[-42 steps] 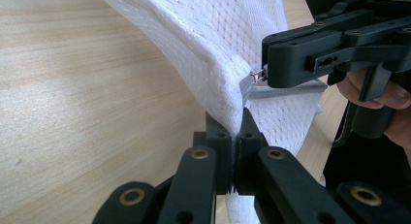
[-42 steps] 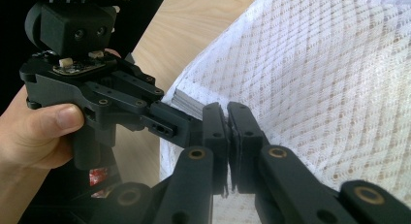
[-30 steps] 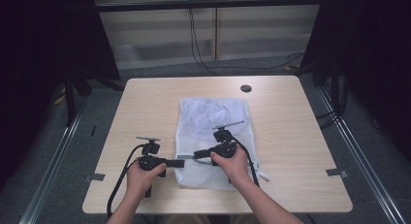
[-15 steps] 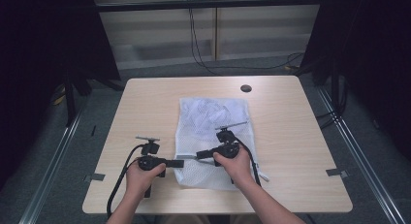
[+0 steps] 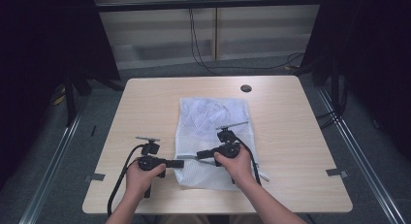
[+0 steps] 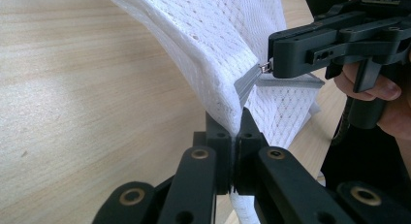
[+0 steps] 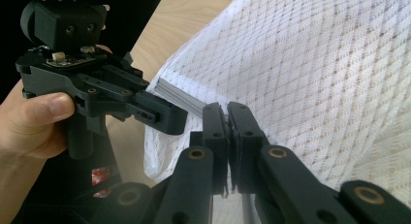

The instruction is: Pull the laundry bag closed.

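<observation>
The white mesh bag (image 5: 212, 136) lies flat mid-table, its near left edge lifted. My left gripper (image 6: 231, 136) is clamped on that edge to anchor the cloth, I judge, while my right gripper (image 7: 227, 118), jaws closed, pinches the zipper pull (image 6: 265, 67), probably to run the grey zipper (image 6: 247, 82) along.

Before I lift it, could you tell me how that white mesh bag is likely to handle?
Probably floppy: the mesh bag drapes and folds where the left gripper pinches it. Likely light, since its weave is thin and open. The right gripper holds its zipper, so pulling may open it.
</observation>
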